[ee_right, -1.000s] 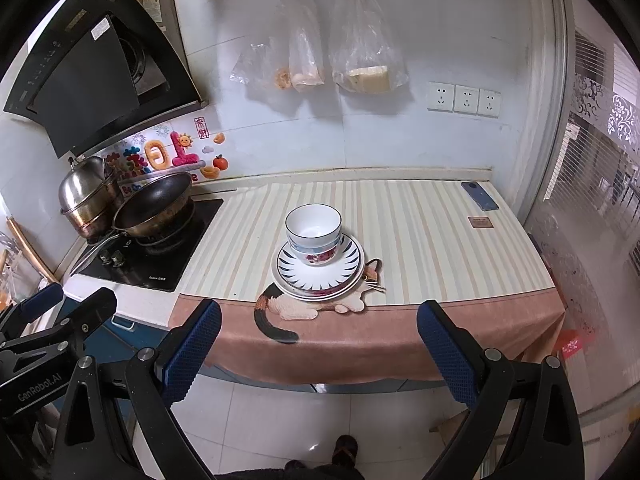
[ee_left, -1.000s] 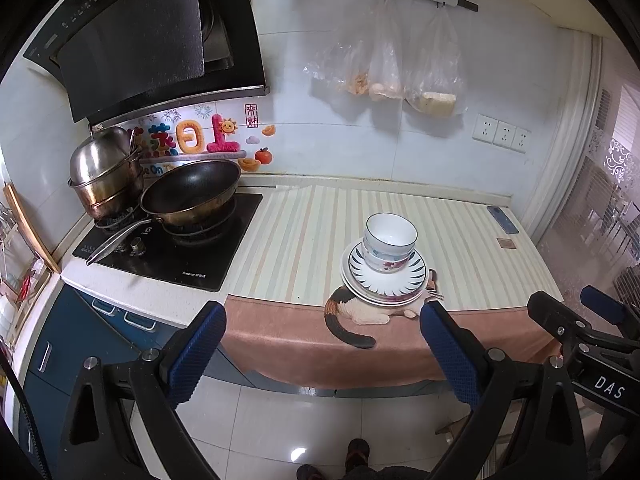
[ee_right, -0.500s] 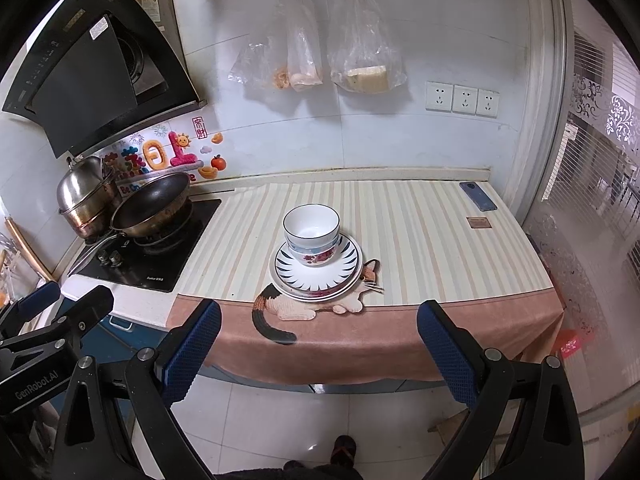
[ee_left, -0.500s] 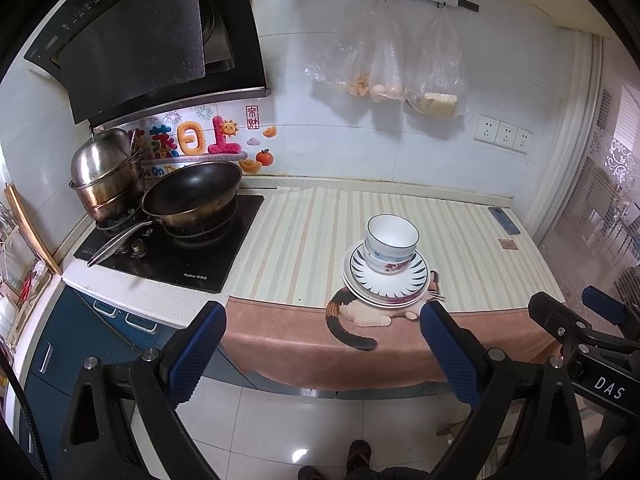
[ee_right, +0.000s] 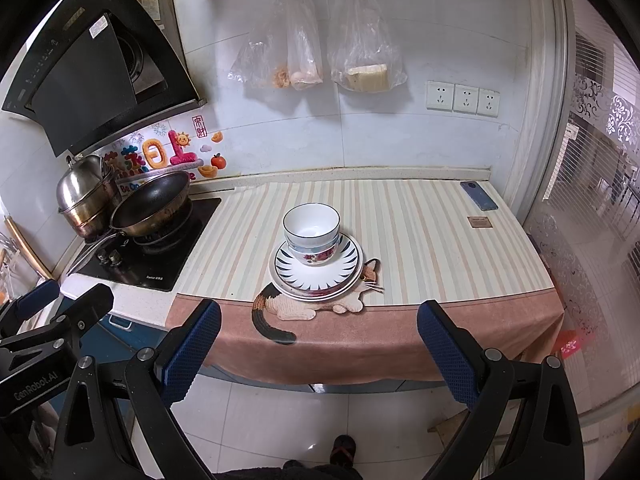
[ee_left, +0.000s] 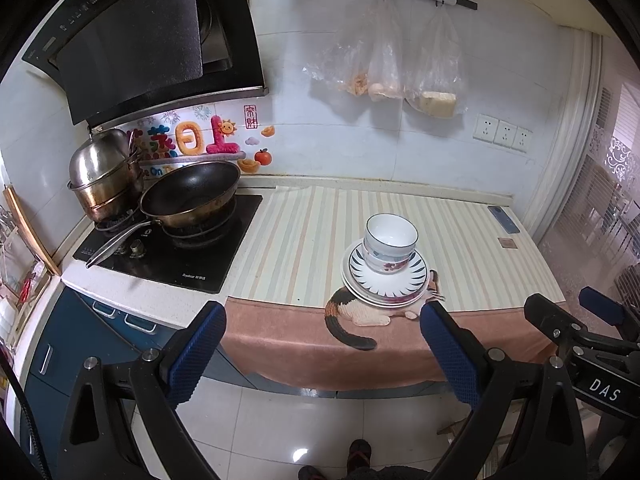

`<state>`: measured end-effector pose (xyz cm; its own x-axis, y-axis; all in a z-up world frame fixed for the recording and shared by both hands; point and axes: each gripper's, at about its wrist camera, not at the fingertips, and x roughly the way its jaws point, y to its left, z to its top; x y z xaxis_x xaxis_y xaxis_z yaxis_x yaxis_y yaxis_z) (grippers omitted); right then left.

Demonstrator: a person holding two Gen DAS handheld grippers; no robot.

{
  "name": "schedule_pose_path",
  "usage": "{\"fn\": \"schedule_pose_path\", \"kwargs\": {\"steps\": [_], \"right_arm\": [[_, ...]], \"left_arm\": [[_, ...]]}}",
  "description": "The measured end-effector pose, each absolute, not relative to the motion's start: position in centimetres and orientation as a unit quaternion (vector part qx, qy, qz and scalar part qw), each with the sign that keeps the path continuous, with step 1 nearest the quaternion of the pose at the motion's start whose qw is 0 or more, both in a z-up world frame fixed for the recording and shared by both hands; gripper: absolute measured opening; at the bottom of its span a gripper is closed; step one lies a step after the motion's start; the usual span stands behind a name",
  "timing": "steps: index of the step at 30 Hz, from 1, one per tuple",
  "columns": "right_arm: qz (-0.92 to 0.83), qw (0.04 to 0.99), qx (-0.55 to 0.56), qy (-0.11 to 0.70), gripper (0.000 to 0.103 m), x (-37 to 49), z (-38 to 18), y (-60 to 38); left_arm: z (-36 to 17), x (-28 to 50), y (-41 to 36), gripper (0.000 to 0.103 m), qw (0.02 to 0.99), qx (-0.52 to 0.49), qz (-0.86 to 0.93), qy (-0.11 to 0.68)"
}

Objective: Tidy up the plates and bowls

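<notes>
Ahead of both grippers, the stacked bowls [ee_right: 312, 236] and the plates [ee_right: 318, 270] under them are glossy glazed ceramic. The counter cloth [ee_right: 420, 236] looks matt and woven, with a soft, fuzzy brown border. To the left, the steamer pot [ee_left: 104, 176] is polished metal, tarnished lower down; the wok [ee_left: 190, 196] has a dull dark inside. The cooktop [ee_left: 168, 252] is glossy black glass. Thin clear plastic bags [ee_right: 320, 56] hang on the smooth tiled wall [ee_right: 460, 20]. The left gripper [ee_left: 320, 348] and right gripper [ee_right: 318, 344] carry rough, dimpled blue pads [ee_right: 192, 344] on matt black arms. The floor tiles [ee_left: 280, 424] shine.

Two wrist fisheyes facing the counter from the floor side
Both stand well back, side by side, sharing the stacked bowls [ee_left: 391, 243] [ee_right: 312, 239], stove and wall.
</notes>
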<state>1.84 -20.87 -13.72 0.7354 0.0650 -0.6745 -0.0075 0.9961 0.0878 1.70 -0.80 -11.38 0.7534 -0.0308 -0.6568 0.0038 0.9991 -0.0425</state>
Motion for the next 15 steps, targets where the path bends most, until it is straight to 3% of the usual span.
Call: {"fn": "schedule_pose_path", "kwargs": {"steps": [15], "right_arm": [[0.022,0.930,0.035,0.365,0.100,2.51,-14.18,-21.33]], "left_arm": [[-11.49,2.40,-0.27,0.100,0.939,-0.013,-0.009,0.344]]}}
